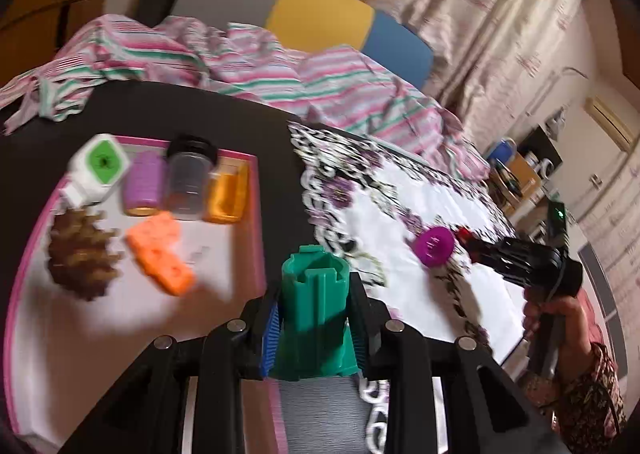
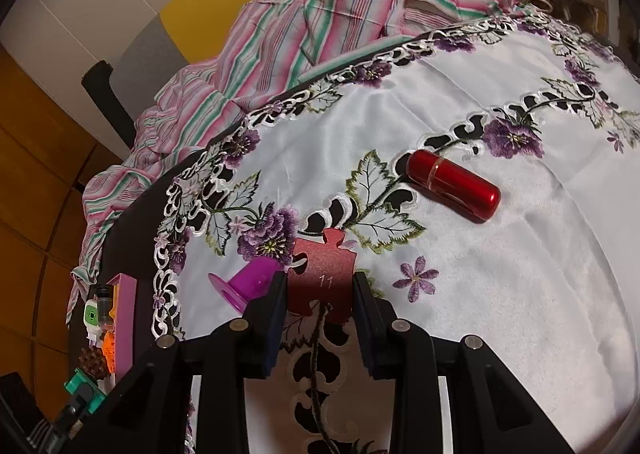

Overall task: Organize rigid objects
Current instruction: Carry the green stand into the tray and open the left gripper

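the job is to sort hard little things, and it looks about halfway done. the left gripper [image 1: 316, 318] has its jaws closed tight on a green plastic piece [image 1: 314, 310], held up over the edge of the pink tray [image 1: 256, 214]. i think the next move is to carry it over the tray and set it down in a bare spot, maybe near the orange block [image 1: 160, 252], without bumping the row at the back.

the right gripper [image 2: 320, 294] has its jaws squeezed on a dark red puzzle piece [image 2: 323, 274] with the number 11 on it, low over the white flowered cloth [image 2: 500, 294] on the worktop [image 1: 160, 110]. i guess it goes to the tray too, so it must be lifted and brought across to the left.

count in the tray: one white and green plug thing [image 1: 100, 168], one purple roller [image 1: 145, 186], one clear jar with a black lid [image 1: 189, 178], one orange bottle [image 1: 227, 196], one pine cone [image 1: 82, 260], one orange block. that makes six.

count on the cloth: one purple cup [image 2: 248, 284] lying on its side, one shiny red tube [image 2: 454, 184]. that makes two waiting, plus one thing in each gripper.
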A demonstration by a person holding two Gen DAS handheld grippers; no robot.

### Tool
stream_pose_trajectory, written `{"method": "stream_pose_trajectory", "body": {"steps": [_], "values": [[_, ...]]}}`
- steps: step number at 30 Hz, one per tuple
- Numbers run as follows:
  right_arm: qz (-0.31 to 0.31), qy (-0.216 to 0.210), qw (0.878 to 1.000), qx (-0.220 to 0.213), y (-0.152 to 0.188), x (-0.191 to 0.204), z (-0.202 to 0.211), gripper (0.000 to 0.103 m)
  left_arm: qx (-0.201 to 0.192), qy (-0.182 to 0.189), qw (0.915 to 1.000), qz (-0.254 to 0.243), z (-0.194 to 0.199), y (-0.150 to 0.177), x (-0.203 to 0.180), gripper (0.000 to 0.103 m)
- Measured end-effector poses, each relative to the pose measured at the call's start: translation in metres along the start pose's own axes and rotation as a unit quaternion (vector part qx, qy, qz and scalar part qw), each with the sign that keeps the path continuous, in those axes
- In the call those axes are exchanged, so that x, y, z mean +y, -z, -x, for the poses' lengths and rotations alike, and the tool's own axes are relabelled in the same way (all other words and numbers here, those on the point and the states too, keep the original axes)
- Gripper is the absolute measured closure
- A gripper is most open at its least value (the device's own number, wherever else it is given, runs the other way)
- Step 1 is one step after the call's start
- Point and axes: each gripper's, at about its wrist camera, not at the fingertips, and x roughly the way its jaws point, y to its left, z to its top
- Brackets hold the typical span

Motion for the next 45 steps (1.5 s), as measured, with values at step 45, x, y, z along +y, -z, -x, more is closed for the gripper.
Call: {"method": "stream_pose_trajectory", "body": {"steps": [45], "values": [[0.080, -0.019, 0.996, -0.020, 0.010, 0.039, 0.009, 0.071, -0.035, -0.110, 0.9925, 0.041, 0.042, 0.037, 0.061, 0.056]]}}
